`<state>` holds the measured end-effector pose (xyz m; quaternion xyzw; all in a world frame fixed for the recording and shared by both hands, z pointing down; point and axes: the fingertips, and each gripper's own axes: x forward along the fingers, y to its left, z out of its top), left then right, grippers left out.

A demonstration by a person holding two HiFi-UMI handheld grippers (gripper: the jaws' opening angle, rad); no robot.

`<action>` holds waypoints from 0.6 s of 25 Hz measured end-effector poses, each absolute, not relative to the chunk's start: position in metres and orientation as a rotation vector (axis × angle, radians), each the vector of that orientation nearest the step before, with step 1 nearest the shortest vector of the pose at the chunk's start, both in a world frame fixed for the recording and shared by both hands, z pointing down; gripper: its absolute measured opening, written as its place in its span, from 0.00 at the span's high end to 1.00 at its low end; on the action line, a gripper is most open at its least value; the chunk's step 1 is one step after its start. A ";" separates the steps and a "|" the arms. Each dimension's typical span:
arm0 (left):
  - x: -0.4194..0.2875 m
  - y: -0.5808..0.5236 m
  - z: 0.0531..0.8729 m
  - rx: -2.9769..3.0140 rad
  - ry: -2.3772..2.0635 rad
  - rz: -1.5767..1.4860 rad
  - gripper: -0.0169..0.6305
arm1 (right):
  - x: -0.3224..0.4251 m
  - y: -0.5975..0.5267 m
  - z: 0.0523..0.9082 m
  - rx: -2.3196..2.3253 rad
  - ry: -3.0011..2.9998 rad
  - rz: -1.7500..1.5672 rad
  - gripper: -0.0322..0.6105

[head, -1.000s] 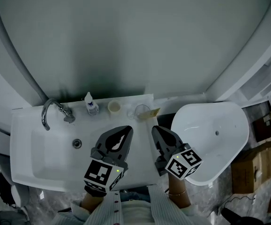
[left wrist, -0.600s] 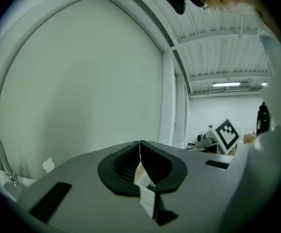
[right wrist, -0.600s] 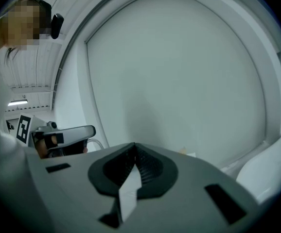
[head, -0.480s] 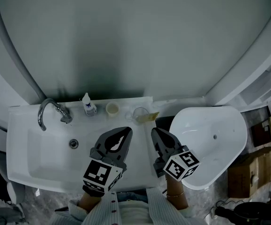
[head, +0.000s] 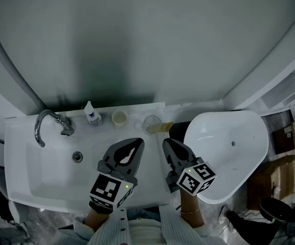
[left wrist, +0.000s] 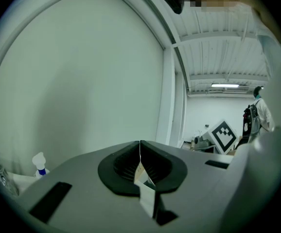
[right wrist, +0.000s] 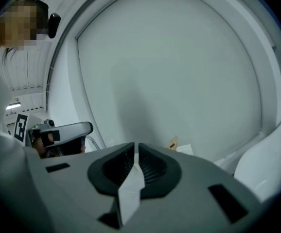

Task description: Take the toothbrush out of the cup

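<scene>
Both clenched shut on nothing: my left gripper [head: 138, 142] and right gripper [head: 167, 143] hover near the toothbrush [head: 164, 126] in its clear cup [head: 150, 121].

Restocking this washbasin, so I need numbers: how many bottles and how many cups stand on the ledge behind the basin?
Bottles: 1, the white-capped bottle
Cups: 2, the cream cup and the clear cup
Total: 3

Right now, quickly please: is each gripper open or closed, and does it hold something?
Left gripper: closed, holding nothing.
Right gripper: closed, holding nothing.
</scene>
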<state>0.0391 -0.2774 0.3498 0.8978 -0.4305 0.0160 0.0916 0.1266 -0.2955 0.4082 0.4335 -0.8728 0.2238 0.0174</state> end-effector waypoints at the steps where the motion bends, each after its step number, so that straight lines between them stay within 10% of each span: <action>1: 0.039 -0.279 0.351 2.664 -1.274 0.049 0.95 | 0.127 -0.297 0.410 1.349 -2.706 0.703 0.91; 15: 0.041 -0.299 0.375 2.625 -1.224 0.063 0.95 | 0.135 -0.313 0.452 1.405 -2.577 0.804 0.78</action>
